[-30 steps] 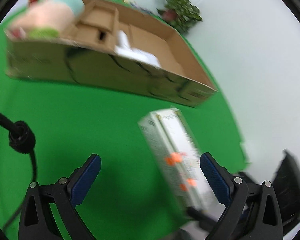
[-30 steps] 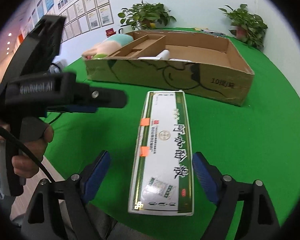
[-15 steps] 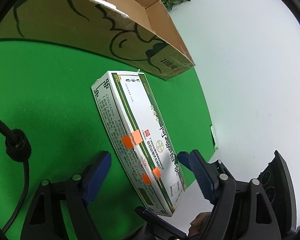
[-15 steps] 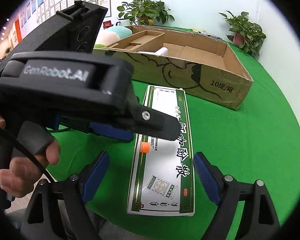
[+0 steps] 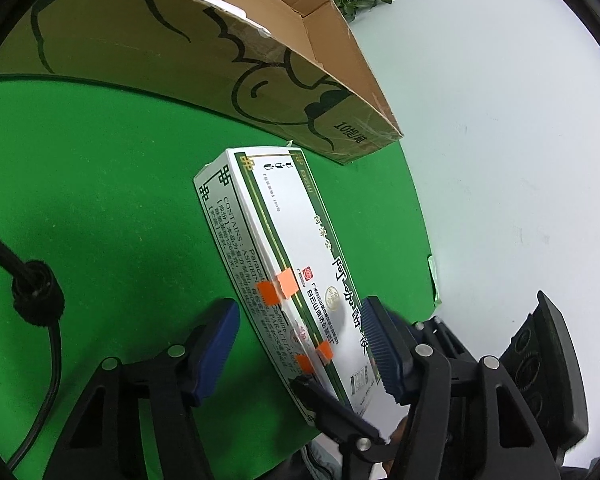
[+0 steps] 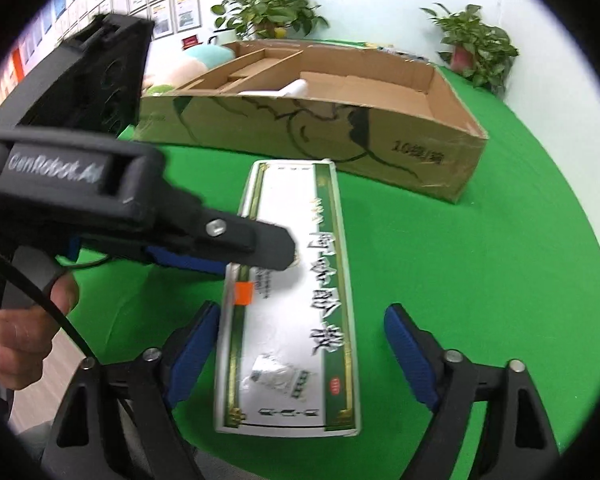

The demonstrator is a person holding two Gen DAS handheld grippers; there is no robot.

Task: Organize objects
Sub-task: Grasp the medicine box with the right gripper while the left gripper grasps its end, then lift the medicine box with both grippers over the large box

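Observation:
A long white and green medicine box [image 5: 288,276] with orange stickers lies flat on the green table, its near end at the table's front edge; it also shows in the right wrist view [image 6: 296,300]. My left gripper [image 5: 300,354] is open and straddles the box's near half, with the right finger over the top face and the left finger beside it. In the right wrist view the left gripper [image 6: 236,248] comes in from the left over the box. My right gripper [image 6: 300,354] is open around the box's near end, not touching it.
An open cardboard box [image 6: 432,148] with dividers and a white bottle [image 6: 296,89] inside stands just behind the medicine box. A plush toy [image 6: 204,60] lies at its far left. Potted plants [image 6: 476,48] stand behind. A black cable [image 5: 36,292] runs at left.
My left gripper has moved in over the medicine box and its fingers have narrowed around it. The right gripper has stayed around the box's near end.

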